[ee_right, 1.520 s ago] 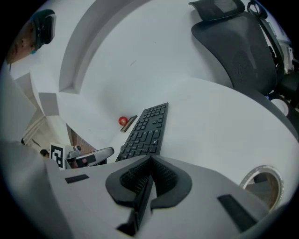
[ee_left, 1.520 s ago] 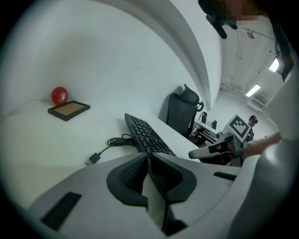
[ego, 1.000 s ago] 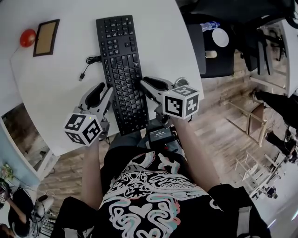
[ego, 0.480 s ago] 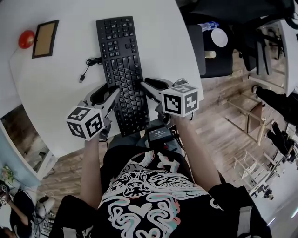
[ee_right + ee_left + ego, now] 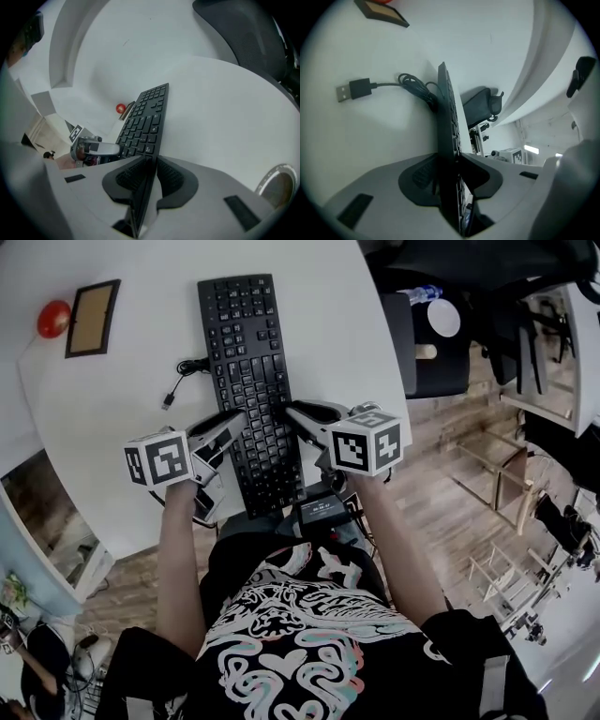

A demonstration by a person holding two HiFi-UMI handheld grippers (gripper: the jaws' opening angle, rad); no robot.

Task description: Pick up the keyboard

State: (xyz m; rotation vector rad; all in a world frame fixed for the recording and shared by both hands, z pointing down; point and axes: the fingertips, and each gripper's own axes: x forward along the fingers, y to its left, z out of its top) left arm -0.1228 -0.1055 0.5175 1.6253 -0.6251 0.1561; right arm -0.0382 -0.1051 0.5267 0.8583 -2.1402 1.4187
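White table (image 5: 112, 409), keyboard (image 5: 248, 352) edges pinched between closing jaws of left gripper (image 5: 232, 427) and right gripper (image 5: 296, 418)

the right claw (image 5: 149, 163), its jaws closing, pinches the near edge of the black keyboard (image 5: 146, 119).

Bright even light, soft shadows on the table (image 5: 103, 427), fisheye bending, dark corners in gripper views

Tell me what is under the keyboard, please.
The white table lies under the keyboard, and its cable comes out on the left. The patch of table directly below is covered, so anything lying there cannot be seen.
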